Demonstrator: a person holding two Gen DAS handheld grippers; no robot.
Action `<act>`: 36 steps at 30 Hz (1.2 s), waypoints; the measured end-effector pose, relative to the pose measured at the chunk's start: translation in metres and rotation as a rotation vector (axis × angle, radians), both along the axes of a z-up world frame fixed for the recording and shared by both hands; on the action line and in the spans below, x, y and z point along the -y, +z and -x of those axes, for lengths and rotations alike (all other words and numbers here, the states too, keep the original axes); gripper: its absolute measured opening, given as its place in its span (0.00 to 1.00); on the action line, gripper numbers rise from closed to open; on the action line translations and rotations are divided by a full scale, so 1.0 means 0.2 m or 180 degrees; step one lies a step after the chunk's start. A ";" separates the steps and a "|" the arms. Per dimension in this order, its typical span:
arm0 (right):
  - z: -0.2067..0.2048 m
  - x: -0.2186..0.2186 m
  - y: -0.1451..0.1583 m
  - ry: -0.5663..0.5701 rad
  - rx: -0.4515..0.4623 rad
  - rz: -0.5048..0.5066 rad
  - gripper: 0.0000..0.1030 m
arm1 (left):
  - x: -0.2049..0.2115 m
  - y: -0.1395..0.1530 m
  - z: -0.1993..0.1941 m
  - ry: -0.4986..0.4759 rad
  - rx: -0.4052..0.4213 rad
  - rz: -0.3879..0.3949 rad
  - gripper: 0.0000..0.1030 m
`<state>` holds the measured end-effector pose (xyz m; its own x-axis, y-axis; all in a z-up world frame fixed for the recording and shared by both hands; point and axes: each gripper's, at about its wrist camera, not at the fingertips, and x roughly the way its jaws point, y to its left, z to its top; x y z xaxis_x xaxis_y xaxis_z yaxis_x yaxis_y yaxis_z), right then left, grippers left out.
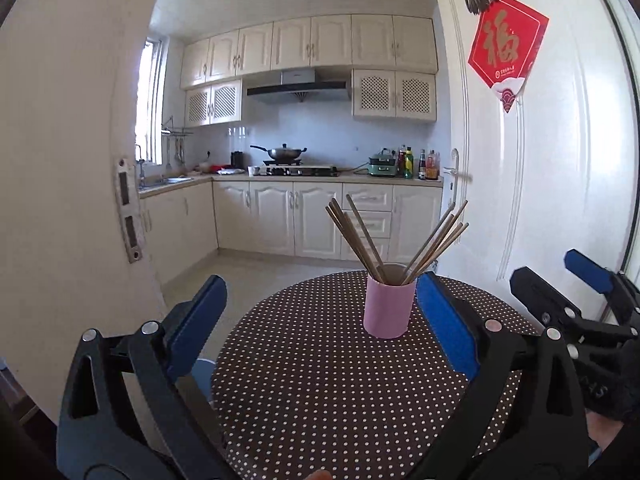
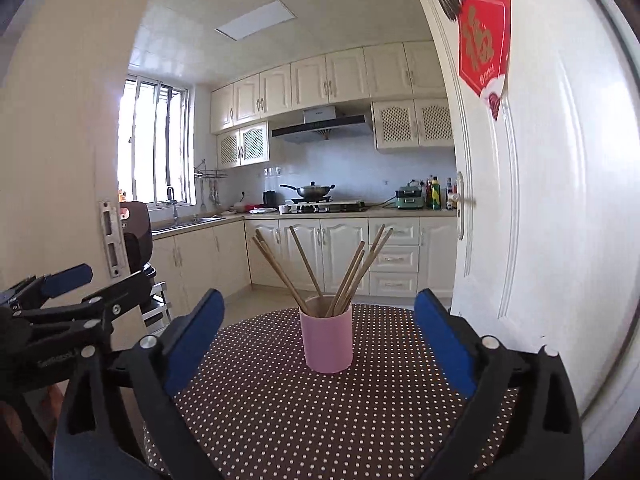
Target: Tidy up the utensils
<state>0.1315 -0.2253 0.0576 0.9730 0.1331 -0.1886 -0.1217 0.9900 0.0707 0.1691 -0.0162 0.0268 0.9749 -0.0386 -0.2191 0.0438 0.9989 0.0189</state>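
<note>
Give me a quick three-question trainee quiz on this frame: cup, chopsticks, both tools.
1. True or false: the chopsticks all stand inside the pink cup.
2. Multiple choice: the left tool is A) shut on the cup, B) open with nothing gripped, C) shut on a chopstick.
3. Fill in: the cup stands upright on the ____ tablecloth.

Key: 1 true. 2 B; the right tool is open too. 3 polka-dot (dark with white dots).
</note>
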 end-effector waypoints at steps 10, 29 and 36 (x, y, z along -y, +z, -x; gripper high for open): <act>0.18 -0.02 0.03 -0.0081 0.0152 0.0084 0.92 | -0.03 0.02 0.16 -0.0009 0.0169 0.0040 0.92; 0.27 -0.07 0.06 -0.0154 0.0281 0.0252 0.92 | 0.00 0.04 0.27 0.0019 0.0400 -0.0016 0.92; 0.27 -0.07 0.05 -0.0139 0.0289 0.0253 0.92 | 0.00 0.05 0.27 0.0063 0.0440 -0.0031 0.92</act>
<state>0.0768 -0.2108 0.0686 0.9911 0.0783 -0.1079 -0.0806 0.9966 -0.0177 0.1148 -0.0162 0.0358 0.9964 -0.0176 -0.0829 0.0204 0.9992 0.0330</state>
